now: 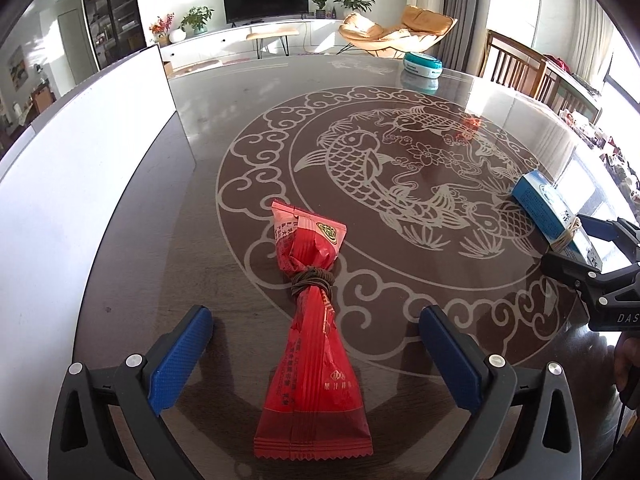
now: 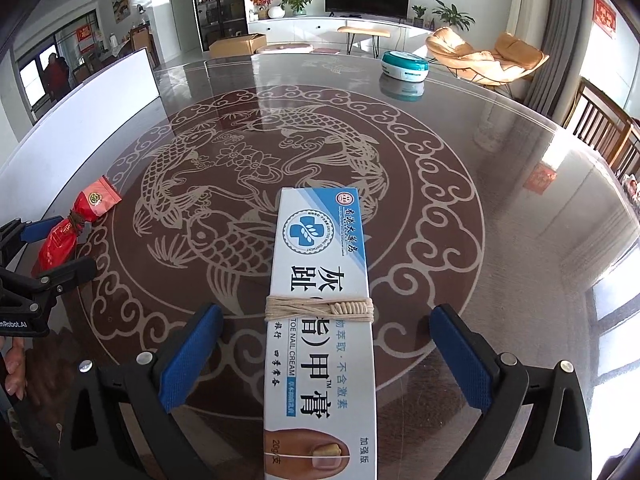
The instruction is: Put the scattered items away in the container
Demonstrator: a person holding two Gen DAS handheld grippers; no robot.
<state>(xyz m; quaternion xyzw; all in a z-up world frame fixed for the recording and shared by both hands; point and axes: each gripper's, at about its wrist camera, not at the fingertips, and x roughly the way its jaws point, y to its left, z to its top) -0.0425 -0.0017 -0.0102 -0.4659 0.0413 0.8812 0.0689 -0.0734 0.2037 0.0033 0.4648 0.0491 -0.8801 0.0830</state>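
A large round table (image 1: 208,152) with a fish pattern under a glossy top fills both views. At its far edge a teal and white round tub (image 2: 406,66) is seen, well apart from both hands; whether it is the container meant by the task cannot be told. A white board (image 1: 100,128) stands along the table's left side.

Two items lie flat on the table. A blue and white box (image 2: 320,320), bound with pale string across its middle, is set directly ahead of the right gripper (image 2: 326,354). Its long axis runs along the pointing line of that gripper, near end between the fingers (image 2: 188,354), far end toward the table's centre. The jaws are spread wide; gaps are seen on both sides of the box, so no contact is made.

A red packet (image 1: 310,352), cinched with dark cord at its waist, lies the same way for the left gripper (image 1: 316,360): long axis along the pointing line, wide crimped end nearest the camera. Those jaws are likewise spread wide, clear of the packet on both sides.

Judgement: each item is nearer its own hand, and each is crossed by the closing line of its jaws, so a straight closure would be made across the narrow width. The packet is soft and may crumple; the box should hold its shape.
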